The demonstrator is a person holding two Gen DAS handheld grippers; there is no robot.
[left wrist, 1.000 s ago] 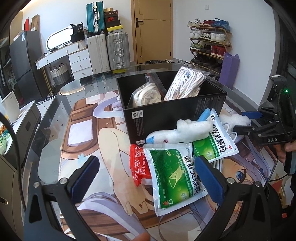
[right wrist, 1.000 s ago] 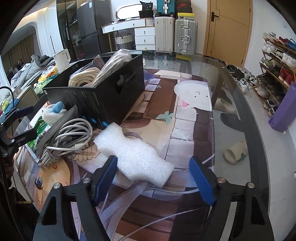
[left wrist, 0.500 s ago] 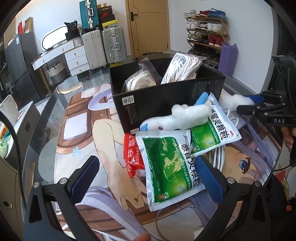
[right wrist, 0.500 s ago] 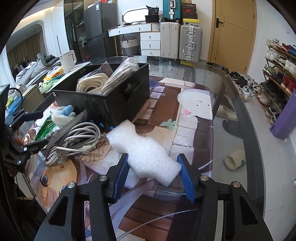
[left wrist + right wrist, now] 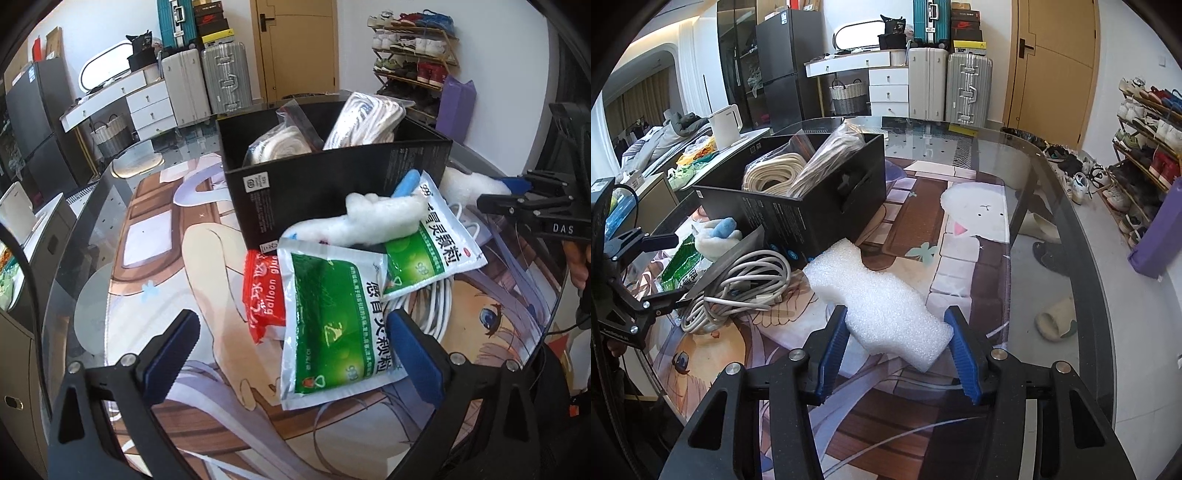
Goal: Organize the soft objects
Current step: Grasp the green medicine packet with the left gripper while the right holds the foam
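R jaws closed onto foam (image 5: 882, 306) | L view: foam hidden, pouches (image 5: 332, 325)

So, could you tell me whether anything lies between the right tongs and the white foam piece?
Nothing visible does: the right tongs already bracket the near end of the white foam piece, pads at its sides.

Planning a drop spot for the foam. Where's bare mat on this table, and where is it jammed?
Free: the mat right of the black box, around the white cat print, and the mat left of the red packet. Crowded: in front of the box, where green sachets, cable coil and plush pile up.
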